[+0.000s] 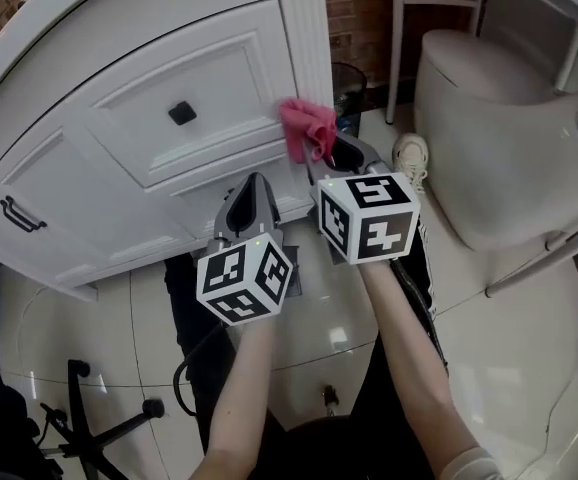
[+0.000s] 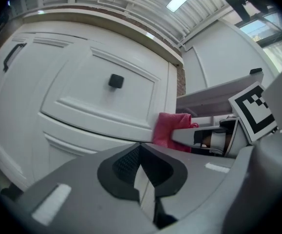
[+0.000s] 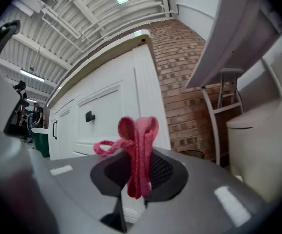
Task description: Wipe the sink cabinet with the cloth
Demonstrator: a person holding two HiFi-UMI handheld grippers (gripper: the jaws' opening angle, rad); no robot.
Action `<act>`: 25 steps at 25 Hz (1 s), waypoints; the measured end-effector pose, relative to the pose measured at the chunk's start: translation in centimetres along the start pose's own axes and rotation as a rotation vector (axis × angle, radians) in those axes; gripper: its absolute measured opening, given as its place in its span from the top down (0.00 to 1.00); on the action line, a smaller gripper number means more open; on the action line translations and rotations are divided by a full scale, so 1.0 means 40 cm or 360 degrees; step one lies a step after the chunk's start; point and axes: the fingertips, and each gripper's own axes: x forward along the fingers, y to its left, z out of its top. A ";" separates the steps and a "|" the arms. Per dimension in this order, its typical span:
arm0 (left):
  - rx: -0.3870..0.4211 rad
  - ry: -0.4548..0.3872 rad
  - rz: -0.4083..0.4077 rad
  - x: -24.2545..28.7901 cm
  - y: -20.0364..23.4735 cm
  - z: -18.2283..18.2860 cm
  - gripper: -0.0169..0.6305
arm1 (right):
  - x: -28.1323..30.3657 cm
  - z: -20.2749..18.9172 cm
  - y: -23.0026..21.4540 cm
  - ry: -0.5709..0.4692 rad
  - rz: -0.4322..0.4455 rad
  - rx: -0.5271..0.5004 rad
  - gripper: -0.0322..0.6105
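Cloth (image 1: 307, 128) — long axis along R tool (image 3: 135, 186) clamping it, tip toward cabinet (image 1: 159, 63); L tool (image 2: 141, 167) closed.

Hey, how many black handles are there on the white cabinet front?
2. A square knob sits at the centre of the drawer. A bar handle is on the door to its left. Others may lie out of frame.

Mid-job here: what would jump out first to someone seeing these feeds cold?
The pink cloth, pinched in the right gripper's jaws at the right edge of the white sink cabinet. Next, the black knob on its drawer, and the left gripper below it, jaws together on nothing.
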 end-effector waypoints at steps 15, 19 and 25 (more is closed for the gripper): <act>0.0047 0.0077 0.0239 -0.114 0.259 -0.040 0.96 | 0.030 -0.154 0.252 0.0119 0.0231 0.0024 0.86; 0.0024 0.0073 0.0401 -0.200 0.442 -0.040 0.96 | 0.107 -0.225 0.477 0.0133 0.0446 0.0026 0.86; -0.0027 0.0083 0.0516 -0.259 0.573 -0.072 0.96 | 0.190 -0.295 0.629 0.0185 0.0575 -0.0012 0.86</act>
